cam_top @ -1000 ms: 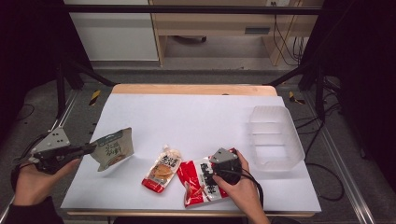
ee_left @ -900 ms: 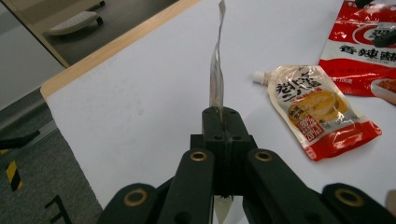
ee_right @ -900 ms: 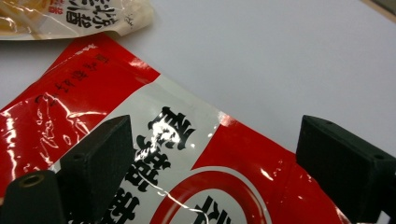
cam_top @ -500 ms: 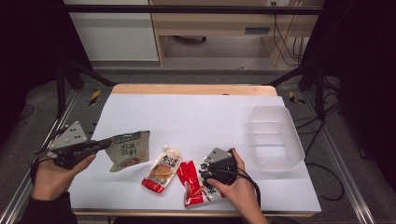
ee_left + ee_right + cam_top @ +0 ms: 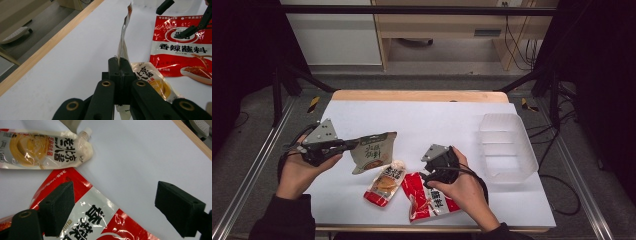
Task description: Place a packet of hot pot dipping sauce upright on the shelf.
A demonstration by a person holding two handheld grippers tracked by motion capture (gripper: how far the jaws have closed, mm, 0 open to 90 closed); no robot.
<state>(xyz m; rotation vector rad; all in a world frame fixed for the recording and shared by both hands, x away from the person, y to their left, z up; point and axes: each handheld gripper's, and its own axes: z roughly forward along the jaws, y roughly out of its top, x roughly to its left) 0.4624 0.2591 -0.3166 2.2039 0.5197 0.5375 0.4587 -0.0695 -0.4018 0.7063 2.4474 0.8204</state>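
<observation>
Between the left jaws: the edge of a green-topped packet (image 5: 373, 151) is clamped by the left gripper (image 5: 351, 145); in the left gripper view the packet (image 5: 123, 42) is seen edge-on, standing up from the closed jaws.
Packet position: it is held out ahead of the left gripper, over the white table (image 5: 427, 120); whether its lower edge touches the surface cannot be told from the high view.
Left gripper: it is clenched on the packet, gripped by the person's left hand (image 5: 299, 170), with a grey three-cornered plate (image 5: 322, 133) on top.
Spouted sauce pouch: the spouted sauce pouch (image 5: 385, 182) is laid flat just below the held packet and ahead of the right jaws (image 5: 47, 148), its cap pointed away from the person.
Red seasoning bag: the red seasoning bag (image 5: 429, 197) is laid flat under the right gripper (image 5: 432, 172); in the right gripper view one jaw is seen over the bag (image 5: 100, 220) and the other over bare table.
Right gripper: it is released, the jaws set wide apart, and is held by the right hand (image 5: 459, 187).
Clear plastic tray: the clear plastic tray (image 5: 507, 150) is placed well to the right of the right gripper, near the table's right edge.
</observation>
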